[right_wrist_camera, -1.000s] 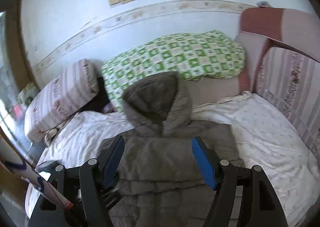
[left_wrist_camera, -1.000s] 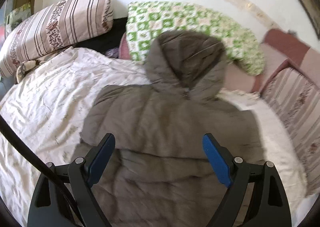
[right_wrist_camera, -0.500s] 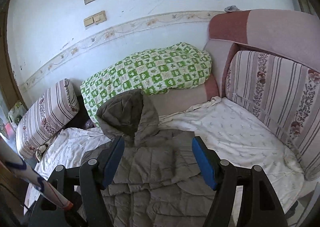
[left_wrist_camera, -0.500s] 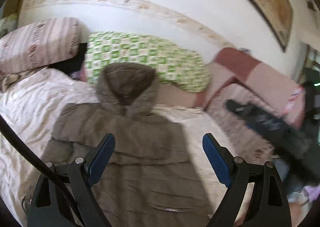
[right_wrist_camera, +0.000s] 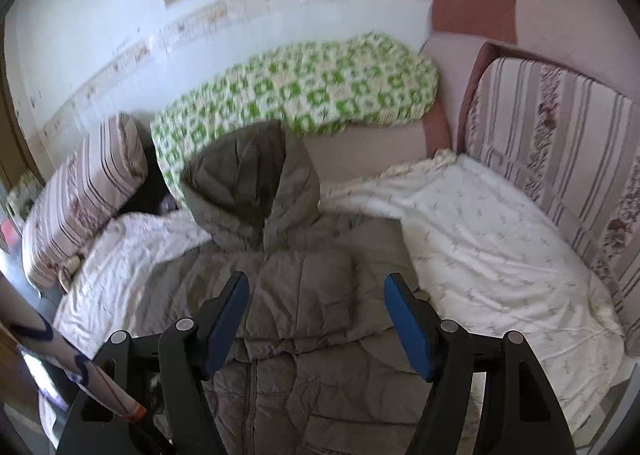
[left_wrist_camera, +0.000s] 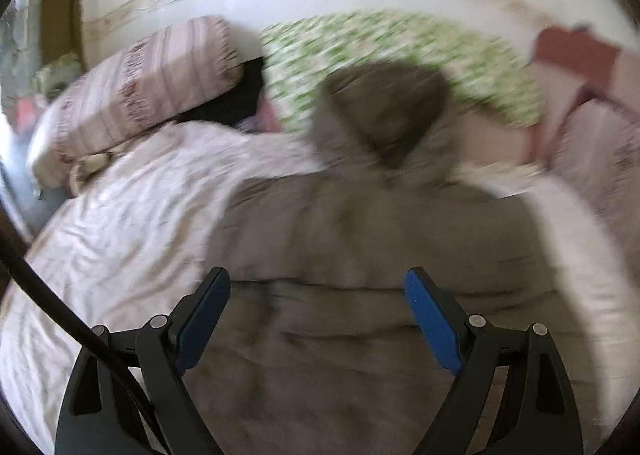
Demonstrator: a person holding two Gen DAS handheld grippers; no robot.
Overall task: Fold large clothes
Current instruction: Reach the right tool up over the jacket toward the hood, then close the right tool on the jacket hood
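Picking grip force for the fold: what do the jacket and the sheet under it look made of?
Jacket: looks like thin woven synthetic shell over soft fill, matte grey-brown; stitched quilt lines and puffy panels show it. Fill type cannot be told.
Sheet: looks like thin woven cotton or blend, matte white with a small print; fine creases suggest it.

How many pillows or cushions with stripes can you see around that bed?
2. One striped pillow lies at the bed's left end by the wall, left of the green checked bedding. One striped cushion stands along the right side. Others may be hidden outside the view.
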